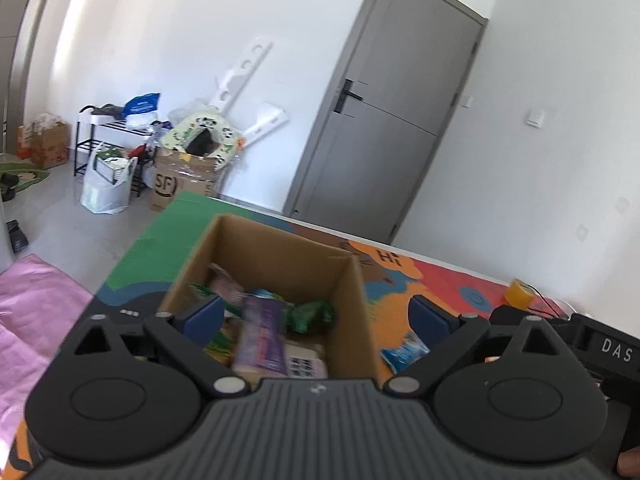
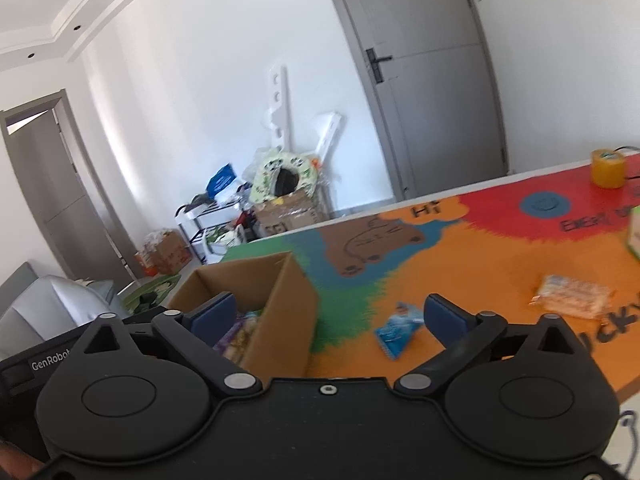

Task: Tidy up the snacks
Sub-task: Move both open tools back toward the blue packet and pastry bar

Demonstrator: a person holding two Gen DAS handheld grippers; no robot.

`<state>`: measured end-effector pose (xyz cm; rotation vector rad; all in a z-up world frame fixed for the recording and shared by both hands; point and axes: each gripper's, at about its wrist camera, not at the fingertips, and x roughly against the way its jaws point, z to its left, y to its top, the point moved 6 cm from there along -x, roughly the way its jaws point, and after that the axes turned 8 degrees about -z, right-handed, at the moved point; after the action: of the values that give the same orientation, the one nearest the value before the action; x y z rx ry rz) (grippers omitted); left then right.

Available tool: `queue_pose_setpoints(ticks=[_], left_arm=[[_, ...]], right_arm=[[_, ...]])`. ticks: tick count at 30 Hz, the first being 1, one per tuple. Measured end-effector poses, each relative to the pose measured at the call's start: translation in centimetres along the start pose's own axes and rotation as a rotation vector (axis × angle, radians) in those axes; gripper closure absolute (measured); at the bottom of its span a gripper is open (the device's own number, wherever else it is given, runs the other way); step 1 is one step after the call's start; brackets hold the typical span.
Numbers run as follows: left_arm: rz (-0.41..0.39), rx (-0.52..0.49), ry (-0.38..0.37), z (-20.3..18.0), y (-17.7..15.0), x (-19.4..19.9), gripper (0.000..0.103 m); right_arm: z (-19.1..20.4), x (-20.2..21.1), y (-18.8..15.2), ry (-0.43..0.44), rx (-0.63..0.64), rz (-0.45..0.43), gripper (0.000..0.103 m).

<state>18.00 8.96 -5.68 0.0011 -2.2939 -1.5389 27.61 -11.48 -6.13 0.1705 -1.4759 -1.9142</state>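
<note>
An open cardboard box stands on the colourful table mat and holds several snack packets, among them a purple one and a green one. My left gripper is open and empty, hovering over the box's near edge. A small blue snack packet lies on the mat right of the box. In the right wrist view the box is at left, the blue packet lies between my fingers, and a clear cracker packet lies further right. My right gripper is open and empty.
A yellow tape roll stands at the table's far edge. A pale green item is cut off at the right. Beyond the table are a grey door, floor clutter with boxes and a pink cloth.
</note>
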Motion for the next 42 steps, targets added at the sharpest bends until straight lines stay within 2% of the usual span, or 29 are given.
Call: queue_pose_setpoints(ticks=[5, 24, 31, 42], left_arm=[[0.007, -0.022, -0.038, -2.3, -0.5, 0.3, 0.001], [0.057, -0.085, -0.138, -10.1, -3.5, 0.5, 0.001], [0.077, -0.108, -0.138, -11.8, -4.4, 0.1, 0.001], [0.112, -0.125, -0.137, -13.2, -5.6, -1.7, 0.001]], right_arm=[[-2.0, 1.8, 0.3, -0.029, -0.01, -0.026, 0.0], [-9.2, 7.9, 0.0, -0.13, -0.084, -0.06, 0.0], [-11.4, 9.3, -0.2, -0.154, -0.115, -0.067, 0.0], [-14.7, 9.3, -1.0, -0.194, -0.163, -0.053, 0.0]])
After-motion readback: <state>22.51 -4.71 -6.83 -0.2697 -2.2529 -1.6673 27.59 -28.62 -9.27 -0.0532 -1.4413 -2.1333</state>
